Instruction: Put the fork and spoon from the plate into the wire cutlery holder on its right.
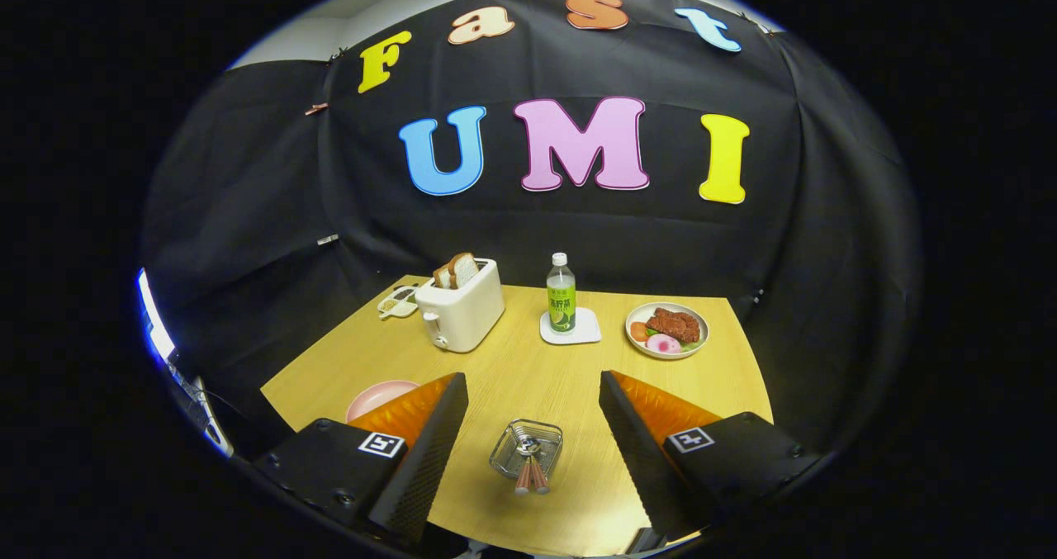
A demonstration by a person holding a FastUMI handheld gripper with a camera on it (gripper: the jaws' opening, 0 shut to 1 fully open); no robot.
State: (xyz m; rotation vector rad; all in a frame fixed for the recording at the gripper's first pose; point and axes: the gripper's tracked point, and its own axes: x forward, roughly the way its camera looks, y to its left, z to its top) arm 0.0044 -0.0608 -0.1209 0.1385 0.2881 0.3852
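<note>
The wire cutlery holder (526, 448) stands on the wooden table between my two fingers, well below them. Two pieces of cutlery (530, 464) with pinkish handles and metal heads rest inside it, handles pointing toward me; which is the fork and which the spoon I cannot tell. A pink plate (376, 397) lies to the holder's left, mostly hidden behind my left finger (421, 443). My gripper (533, 447) is open, high above the table, with nothing between its fingers.
A white toaster (461, 305) with bread slices sits at the back left, a small item beside it. A green bottle (561, 296) stands on a white coaster mid-back. A plate of food (667, 329) is at the back right. The table's edges drop off on both sides.
</note>
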